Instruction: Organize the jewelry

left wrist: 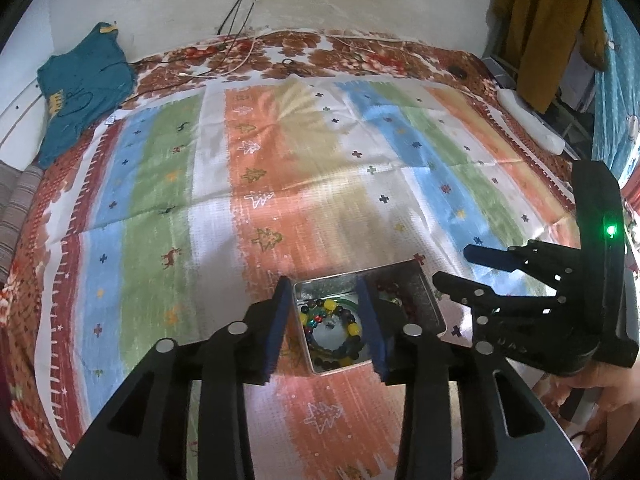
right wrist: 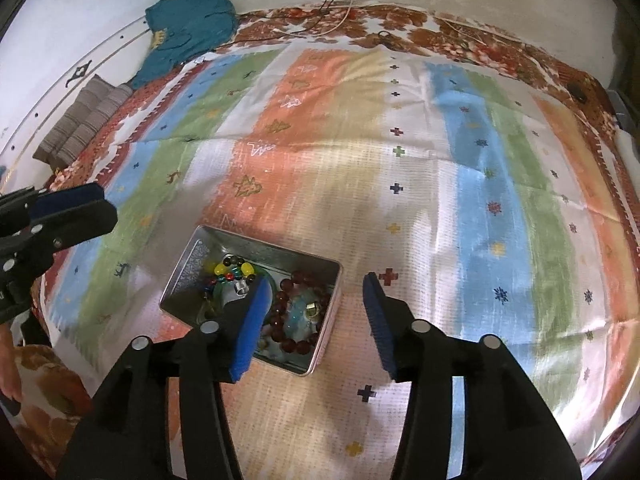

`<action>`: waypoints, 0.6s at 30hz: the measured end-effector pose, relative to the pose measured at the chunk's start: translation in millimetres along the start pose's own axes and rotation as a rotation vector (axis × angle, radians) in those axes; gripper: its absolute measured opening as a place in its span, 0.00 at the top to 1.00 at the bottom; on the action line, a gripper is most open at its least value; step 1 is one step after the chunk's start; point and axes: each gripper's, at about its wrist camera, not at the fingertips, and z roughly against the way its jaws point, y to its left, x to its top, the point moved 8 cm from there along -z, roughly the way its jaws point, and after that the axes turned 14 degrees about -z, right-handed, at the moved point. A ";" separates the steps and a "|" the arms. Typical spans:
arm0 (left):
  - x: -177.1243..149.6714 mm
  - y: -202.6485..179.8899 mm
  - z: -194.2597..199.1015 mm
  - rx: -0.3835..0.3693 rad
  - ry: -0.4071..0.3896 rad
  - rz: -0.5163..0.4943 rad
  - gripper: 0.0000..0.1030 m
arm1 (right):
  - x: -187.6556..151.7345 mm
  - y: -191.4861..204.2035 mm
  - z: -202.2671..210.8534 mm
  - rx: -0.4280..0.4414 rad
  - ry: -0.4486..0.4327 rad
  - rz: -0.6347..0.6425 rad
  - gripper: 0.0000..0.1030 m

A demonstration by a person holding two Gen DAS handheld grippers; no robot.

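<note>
both jaws wide, empty. left gripper (left wrist: 326, 320) over tin (left wrist: 434, 312); beads (right wrist: 298, 320) tangled, could snag, tip tin.

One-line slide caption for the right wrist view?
Open right tool poised over a metal tin of beaded bracelets on a striped cloth.

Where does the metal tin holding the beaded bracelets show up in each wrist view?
Left wrist: metal tin low centre, between the open left gripper fingers.
Right wrist: tin lower left of centre, partly behind the open right gripper.
Shared landmark: teal garment at the bed's far left.
</note>
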 end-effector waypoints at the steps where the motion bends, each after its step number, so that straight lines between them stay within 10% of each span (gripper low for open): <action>1: -1.4 -0.5 1.3 -0.002 -0.002 0.001 0.65 | -0.6 -0.7 1.9 0.001 -0.003 -0.002 0.49; 18: -26.3 -13.7 26.8 0.011 -0.045 -0.005 0.35 | -17.6 -4.4 40.9 0.034 -0.077 -0.008 0.28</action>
